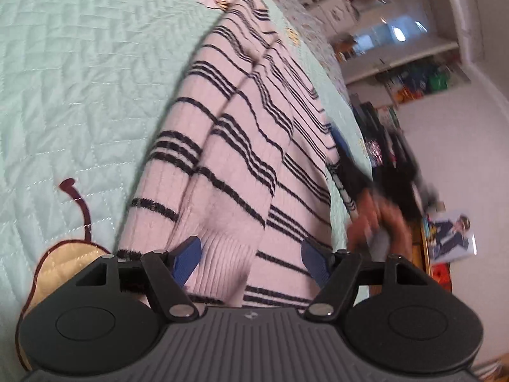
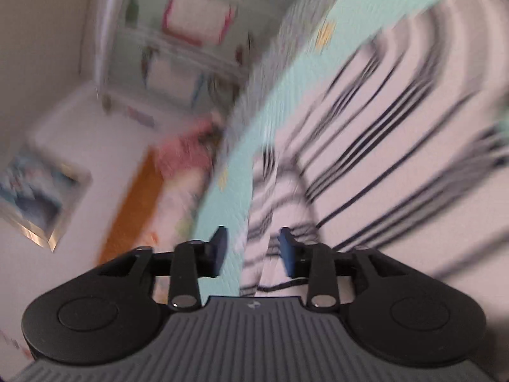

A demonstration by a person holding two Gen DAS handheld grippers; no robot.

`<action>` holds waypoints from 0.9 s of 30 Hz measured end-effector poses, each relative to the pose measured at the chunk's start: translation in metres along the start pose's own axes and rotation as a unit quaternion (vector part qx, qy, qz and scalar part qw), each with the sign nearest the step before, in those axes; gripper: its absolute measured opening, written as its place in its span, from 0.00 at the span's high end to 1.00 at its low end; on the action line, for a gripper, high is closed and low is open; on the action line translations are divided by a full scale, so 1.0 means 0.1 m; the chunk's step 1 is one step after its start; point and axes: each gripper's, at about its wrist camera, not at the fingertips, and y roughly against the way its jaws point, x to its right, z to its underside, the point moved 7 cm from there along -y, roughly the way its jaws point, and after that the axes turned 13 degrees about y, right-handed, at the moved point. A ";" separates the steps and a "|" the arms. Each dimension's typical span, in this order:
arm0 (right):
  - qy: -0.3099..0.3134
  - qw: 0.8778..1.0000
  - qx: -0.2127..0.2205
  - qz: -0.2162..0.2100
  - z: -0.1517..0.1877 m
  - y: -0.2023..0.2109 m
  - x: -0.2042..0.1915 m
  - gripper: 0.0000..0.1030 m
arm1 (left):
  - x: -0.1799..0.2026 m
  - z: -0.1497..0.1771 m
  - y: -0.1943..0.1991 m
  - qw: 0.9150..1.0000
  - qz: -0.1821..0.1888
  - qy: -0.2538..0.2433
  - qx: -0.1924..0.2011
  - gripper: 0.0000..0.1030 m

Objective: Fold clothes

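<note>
The striped sweater point(image 1: 241, 146) lies on the quilted bedspread point(image 1: 79, 79), its long axis running straight ahead of the left gripper point(image 1: 251, 262), whose jaws stand wide with the ribbed hem between them, not yet pinched. The right gripper point(image 2: 253, 251) is narrower but parted, a blurred fold of sweater point(image 2: 397, 143) edge between its fingers; it probably grips nothing. Both sit at the near hem, the left better placed. No containers visible
</note>
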 end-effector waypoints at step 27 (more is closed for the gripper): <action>-0.166 0.935 0.256 0.182 -0.58 2.75 1.95 0.47 | 0.26 0.21 -0.50 0.996 -0.080 -0.027 -0.031 0.29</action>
